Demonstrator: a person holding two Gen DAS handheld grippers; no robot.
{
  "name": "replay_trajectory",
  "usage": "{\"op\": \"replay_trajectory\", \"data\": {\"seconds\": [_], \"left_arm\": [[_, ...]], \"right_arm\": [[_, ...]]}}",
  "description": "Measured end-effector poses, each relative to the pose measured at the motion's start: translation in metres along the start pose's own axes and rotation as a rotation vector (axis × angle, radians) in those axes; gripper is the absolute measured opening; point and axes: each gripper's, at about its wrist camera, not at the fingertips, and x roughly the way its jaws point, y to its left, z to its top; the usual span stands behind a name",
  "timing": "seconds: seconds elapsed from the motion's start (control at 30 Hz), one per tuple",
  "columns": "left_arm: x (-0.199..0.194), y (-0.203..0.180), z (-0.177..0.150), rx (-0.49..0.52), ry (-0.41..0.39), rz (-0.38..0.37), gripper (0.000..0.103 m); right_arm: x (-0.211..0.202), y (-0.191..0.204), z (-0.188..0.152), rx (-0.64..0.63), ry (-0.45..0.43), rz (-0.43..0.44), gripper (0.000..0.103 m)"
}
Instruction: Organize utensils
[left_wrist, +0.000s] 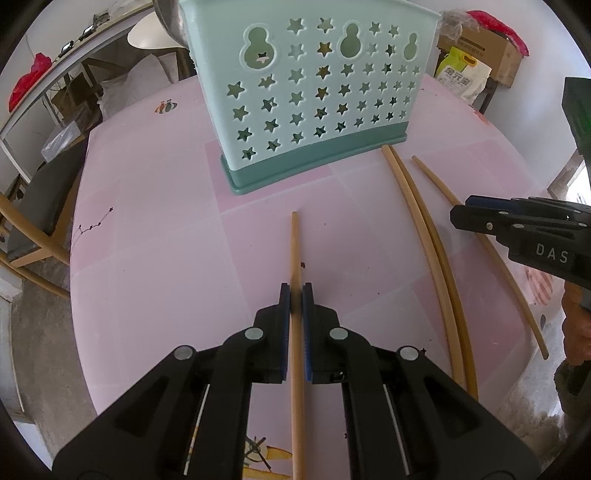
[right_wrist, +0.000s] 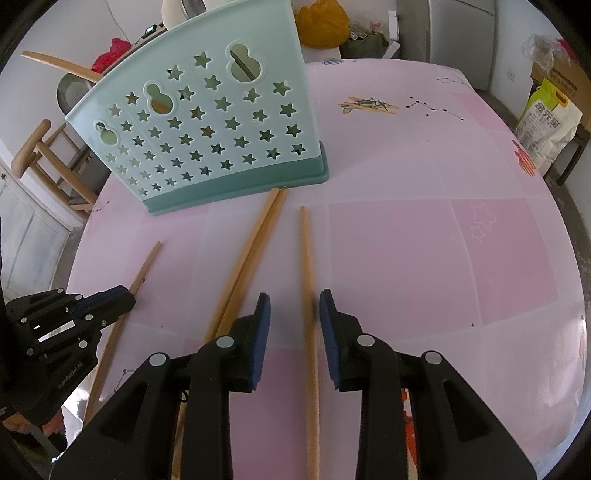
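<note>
left gripper: jaws pinched on one chopstick, low over the pink table. right gripper: jaws part open, a second chopstick lying loose between them, seemingly untouched. chopstick pair: side by side between the grippers. holder: upright just beyond the tips.

Matt wooden chopsticks, smooth plastic holder, glossy pink tabletop
</note>
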Motion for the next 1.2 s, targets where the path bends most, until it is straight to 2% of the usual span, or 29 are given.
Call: {"op": "replay_trajectory", "data": {"seconds": [0.97,1.07,1.2], "left_arm": [[0.0021,-0.0053,0.0051,0.013,0.032,0.029,0.005],[0.002,-0.0049,0.0047,0.004,0.027,0.029,0.005],[0.0024,-0.0035,0.0043,-0.018,0.015,0.027,0.005]], "right_arm": [[-0.0022,-0.0035,-0.0047,0.02,-0.043,0.016,0.027],[-0.0035,-0.0043,-0.0052,0.015,-0.044,0.008,0.024],[-0.0024,-0.0089,-0.0028,0.025,-0.04,0.008,0.013]]}}
